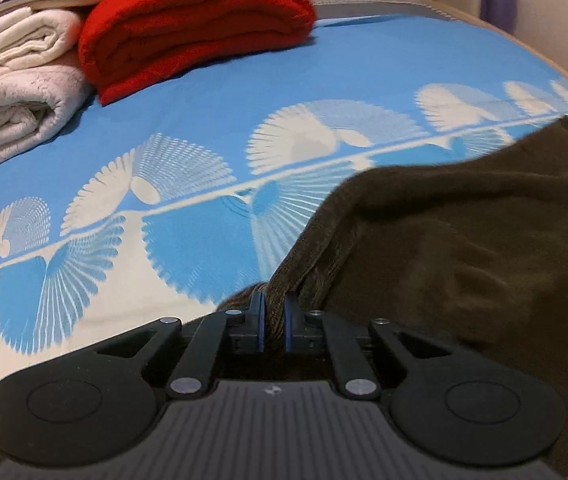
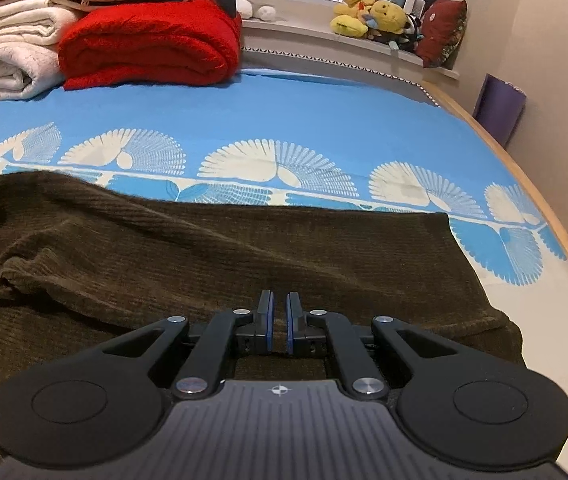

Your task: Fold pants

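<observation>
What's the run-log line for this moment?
left gripper: shut on pants edge, lifted | right gripper: shut, nothing visibly held, over pants | surface: bed sheet

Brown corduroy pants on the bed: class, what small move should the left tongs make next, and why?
Probably carry the pinched edge across toward the far end: the left tongs are shut on a lifted bunch of the pants, while the rest lies spread on the blue bedspread.

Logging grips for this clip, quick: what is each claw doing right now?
Left claw: shut on a bunched edge of the brown pants.
Right claw: shut, holding nothing, above the pants.
</observation>
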Action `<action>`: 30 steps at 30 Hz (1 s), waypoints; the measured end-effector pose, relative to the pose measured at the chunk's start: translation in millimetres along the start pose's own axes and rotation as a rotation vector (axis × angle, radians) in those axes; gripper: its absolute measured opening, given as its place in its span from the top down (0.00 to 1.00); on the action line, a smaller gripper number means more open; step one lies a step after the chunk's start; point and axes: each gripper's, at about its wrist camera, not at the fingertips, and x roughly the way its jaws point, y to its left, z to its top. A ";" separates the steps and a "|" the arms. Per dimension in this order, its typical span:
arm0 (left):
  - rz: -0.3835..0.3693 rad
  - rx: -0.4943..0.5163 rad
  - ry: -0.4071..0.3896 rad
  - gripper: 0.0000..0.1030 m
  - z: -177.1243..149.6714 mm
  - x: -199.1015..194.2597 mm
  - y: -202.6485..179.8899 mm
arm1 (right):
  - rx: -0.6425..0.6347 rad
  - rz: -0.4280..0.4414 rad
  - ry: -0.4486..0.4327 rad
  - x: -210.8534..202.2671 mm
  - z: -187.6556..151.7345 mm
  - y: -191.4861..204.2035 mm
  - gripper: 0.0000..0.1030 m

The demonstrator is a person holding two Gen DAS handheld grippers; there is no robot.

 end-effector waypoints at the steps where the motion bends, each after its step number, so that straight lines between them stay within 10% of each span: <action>1: -0.009 0.009 -0.009 0.91 -8.0 -15.9 -6.3 | -0.002 -0.004 0.000 -1.6 -1.6 -0.5 0.94; 9: -0.139 -0.106 -0.031 0.91 -111.2 -107.6 -44.5 | 0.070 -0.002 0.010 -17.2 -18.0 -14.9 0.94; 20: -0.409 -0.780 0.190 0.54 -159.5 -79.1 10.0 | 0.127 0.007 0.029 -25.4 -30.1 -19.9 0.94; 26: -0.291 -0.868 0.377 0.39 -169.8 -41.2 18.3 | 0.146 0.011 0.041 -20.2 -30.3 -20.2 0.94; 30: -0.241 -0.970 0.354 0.39 -171.6 -33.2 36.0 | 0.119 0.011 0.037 -17.4 -28.4 -16.0 0.94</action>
